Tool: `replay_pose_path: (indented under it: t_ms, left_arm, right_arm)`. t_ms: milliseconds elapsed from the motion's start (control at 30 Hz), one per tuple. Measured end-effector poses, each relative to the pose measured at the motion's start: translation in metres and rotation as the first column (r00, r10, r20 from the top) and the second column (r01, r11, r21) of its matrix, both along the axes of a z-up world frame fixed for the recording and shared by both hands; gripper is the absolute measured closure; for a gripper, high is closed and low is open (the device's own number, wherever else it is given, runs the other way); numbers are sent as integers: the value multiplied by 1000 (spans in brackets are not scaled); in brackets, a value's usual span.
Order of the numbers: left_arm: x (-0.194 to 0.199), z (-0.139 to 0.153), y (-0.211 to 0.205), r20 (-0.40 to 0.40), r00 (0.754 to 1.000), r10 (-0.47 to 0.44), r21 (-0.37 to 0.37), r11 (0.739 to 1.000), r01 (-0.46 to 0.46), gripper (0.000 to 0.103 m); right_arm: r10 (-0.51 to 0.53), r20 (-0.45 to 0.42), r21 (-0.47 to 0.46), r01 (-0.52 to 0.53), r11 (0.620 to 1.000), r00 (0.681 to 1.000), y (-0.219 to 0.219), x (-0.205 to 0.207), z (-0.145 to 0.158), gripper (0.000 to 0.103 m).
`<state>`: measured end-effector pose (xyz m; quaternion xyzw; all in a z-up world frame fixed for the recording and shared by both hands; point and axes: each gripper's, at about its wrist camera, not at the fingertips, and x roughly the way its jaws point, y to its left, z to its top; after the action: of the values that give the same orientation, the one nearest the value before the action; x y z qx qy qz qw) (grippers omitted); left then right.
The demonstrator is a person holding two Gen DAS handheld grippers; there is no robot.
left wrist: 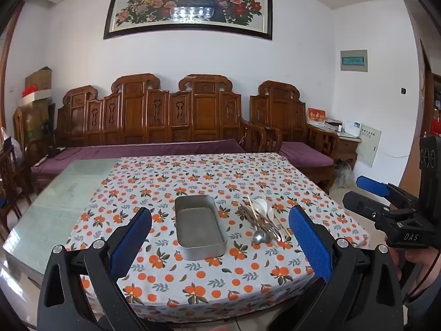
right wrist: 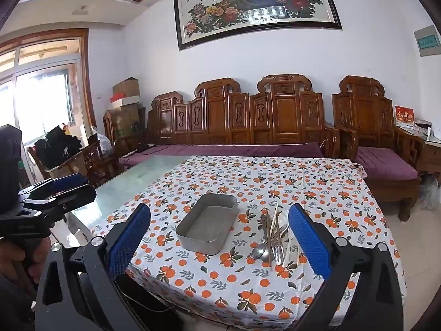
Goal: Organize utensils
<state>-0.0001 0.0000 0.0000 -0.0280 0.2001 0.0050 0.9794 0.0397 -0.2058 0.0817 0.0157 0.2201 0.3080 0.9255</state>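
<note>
An empty grey metal tray [left wrist: 200,227] [right wrist: 207,227] sits on the orange-patterned tablecloth [left wrist: 193,275] [right wrist: 248,281]. Right of it lies a pile of utensils [left wrist: 263,224] [right wrist: 275,237]: a metal spoon [left wrist: 261,237] [right wrist: 260,252], forks, chopsticks and a white spoon [left wrist: 261,205] [right wrist: 286,237]. My left gripper [left wrist: 220,237] is open and empty, held above the table's near edge in front of the tray. My right gripper [right wrist: 219,237] is open and empty, also short of the tray and pile; it shows at the right of the left wrist view [left wrist: 366,190].
The cloth covers the right part of a glass-topped table [left wrist: 63,193] [right wrist: 143,176]. A carved wooden sofa [left wrist: 154,121] [right wrist: 248,121] with purple cushions stands behind it. A wooden chair [right wrist: 91,160] stands at the far left. The left gripper shows at the left of the right wrist view [right wrist: 69,187].
</note>
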Motion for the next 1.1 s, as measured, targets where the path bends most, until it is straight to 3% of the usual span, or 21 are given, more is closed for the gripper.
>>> replay_pose_path:
  t_ms: [1100]
  left_arm:
    - [-1, 6, 0, 10, 1000, 0, 7, 1000, 0, 7]
  right_arm:
    - [2, 7, -3, -2, 1000, 1000, -1, -1, -1, 3]
